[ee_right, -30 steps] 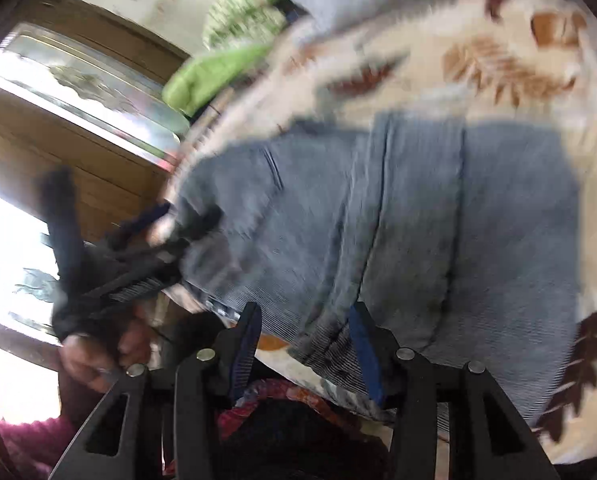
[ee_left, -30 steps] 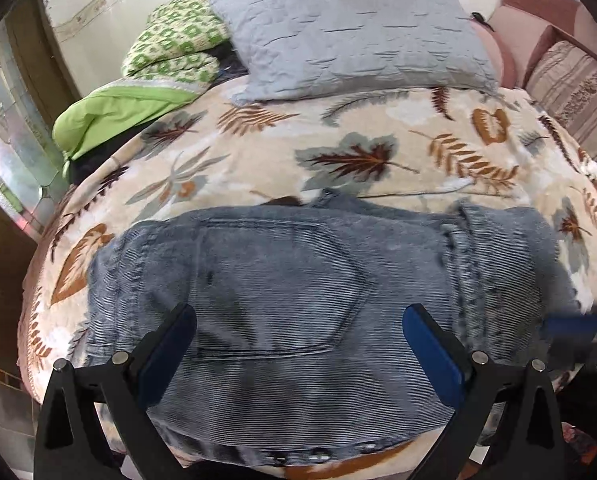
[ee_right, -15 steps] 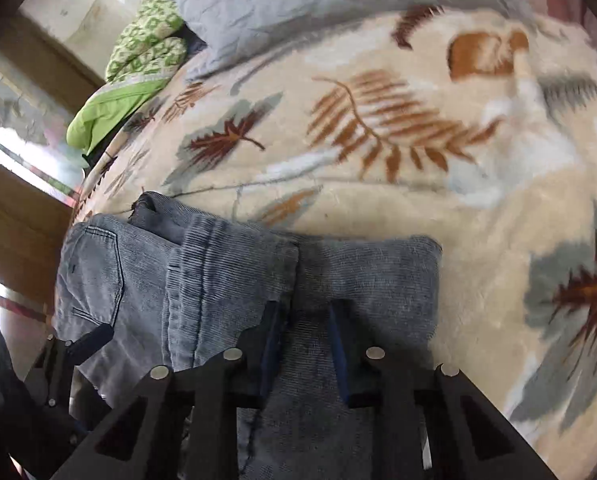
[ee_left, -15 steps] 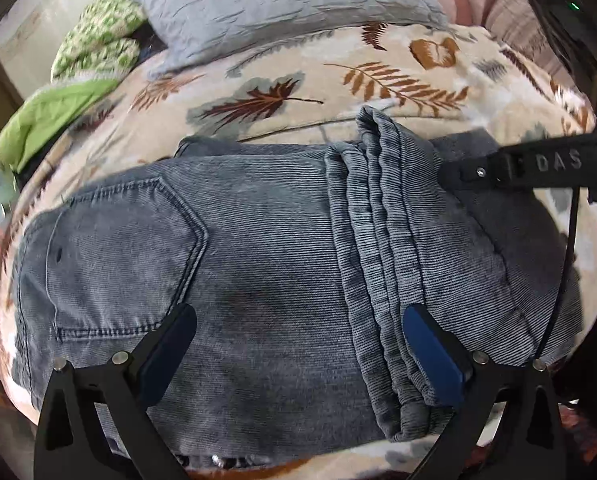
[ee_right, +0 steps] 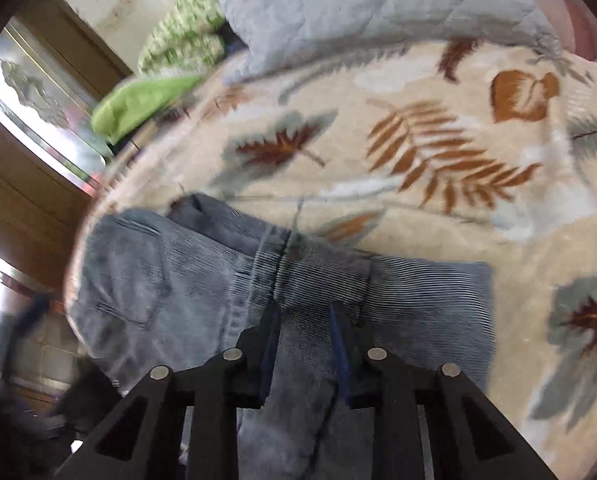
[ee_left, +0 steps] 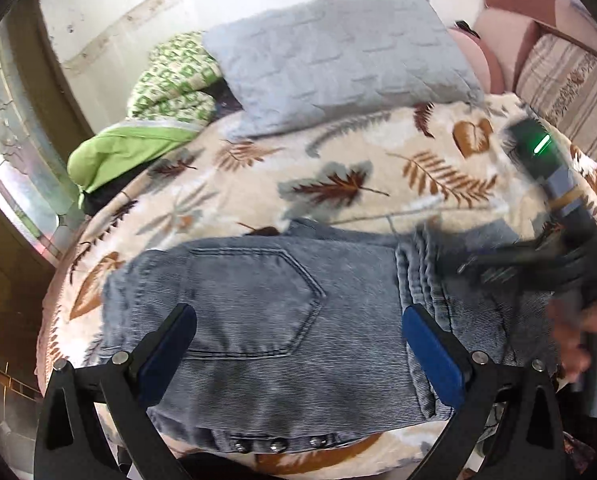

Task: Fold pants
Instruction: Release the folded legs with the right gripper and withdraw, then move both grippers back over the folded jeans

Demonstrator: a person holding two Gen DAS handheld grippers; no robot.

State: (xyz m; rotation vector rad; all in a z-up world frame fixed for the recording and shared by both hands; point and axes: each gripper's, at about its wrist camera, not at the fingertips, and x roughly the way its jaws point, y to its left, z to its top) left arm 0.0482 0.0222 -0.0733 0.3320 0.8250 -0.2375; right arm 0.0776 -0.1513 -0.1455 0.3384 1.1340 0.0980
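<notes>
Grey denim pants [ee_left: 266,320] lie folded on a leaf-patterned blanket [ee_left: 378,184], back pocket up, with a thick folded seam ridge to the right. My left gripper [ee_left: 298,356] is open, its blue pads wide apart just above the pants near the waistband. My right gripper [ee_right: 304,356] has its jaws narrowly apart over the denim [ee_right: 298,280] beside the fold ridge; the fabric lies between the pads, and I cannot tell if it is pinched. The right gripper shows blurred at the right of the left wrist view [ee_left: 546,256].
A grey quilted pillow [ee_left: 338,60] lies at the bed's far side. Green patterned bedding [ee_left: 166,92] is at far left. A striped sofa [ee_left: 566,80] stands at the right. A wooden frame with glass [ee_right: 30,100] borders the left.
The left gripper pulled back left, so the back pocket is central again. The right gripper moved over the fold ridge and lifted slightly. Both views are blurred by motion.
</notes>
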